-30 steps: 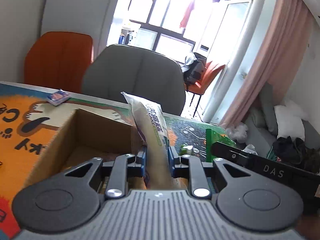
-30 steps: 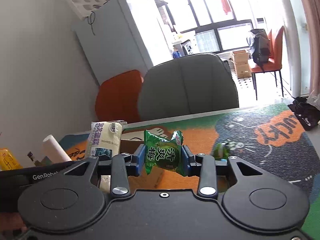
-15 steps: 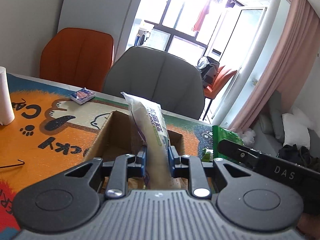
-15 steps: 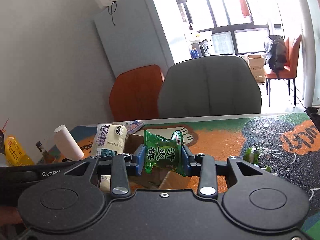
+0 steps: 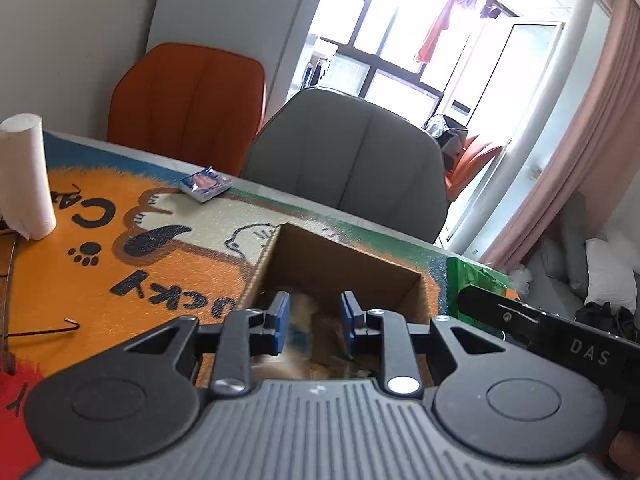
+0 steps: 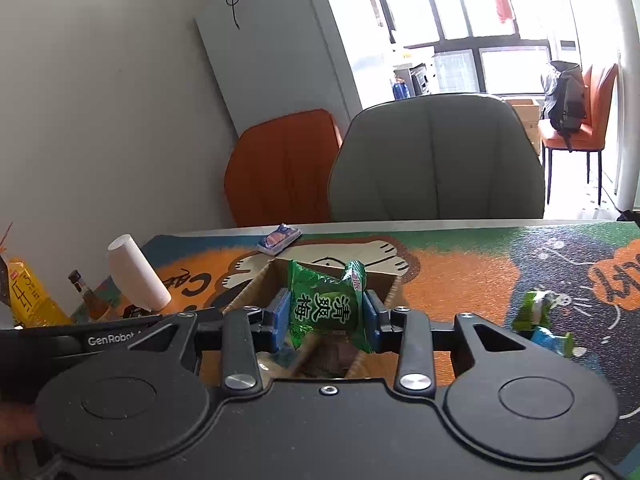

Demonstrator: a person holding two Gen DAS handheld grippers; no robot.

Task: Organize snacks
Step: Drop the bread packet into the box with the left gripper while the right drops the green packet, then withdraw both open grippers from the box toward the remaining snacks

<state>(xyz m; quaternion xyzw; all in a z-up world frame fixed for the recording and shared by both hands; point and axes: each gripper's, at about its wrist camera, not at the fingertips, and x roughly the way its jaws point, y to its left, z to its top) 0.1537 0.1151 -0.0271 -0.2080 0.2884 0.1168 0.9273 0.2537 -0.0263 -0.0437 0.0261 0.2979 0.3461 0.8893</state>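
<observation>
An open cardboard box (image 5: 340, 256) stands on the cat-print mat; it also shows in the right wrist view (image 6: 256, 288). My left gripper (image 5: 314, 320) is open and empty right above the box, with a blurred pale packet (image 5: 302, 312) below it inside the box. My right gripper (image 6: 325, 316) is shut on a green plum snack packet (image 6: 326, 304) and holds it over the box. The green packet's edge (image 5: 472, 276) shows at the right in the left wrist view.
A small blue snack packet (image 5: 205, 183) lies near the table's far edge, also in the right wrist view (image 6: 279, 239). A white paper roll (image 5: 24, 176) stands at the left. Green and blue snack packets (image 6: 540, 316) lie on the mat at the right. Bottles (image 6: 86, 294) stand far left.
My left gripper has opened and the white cake packet it held has dropped into the box. My right gripper has moved over the box with the green packet.
</observation>
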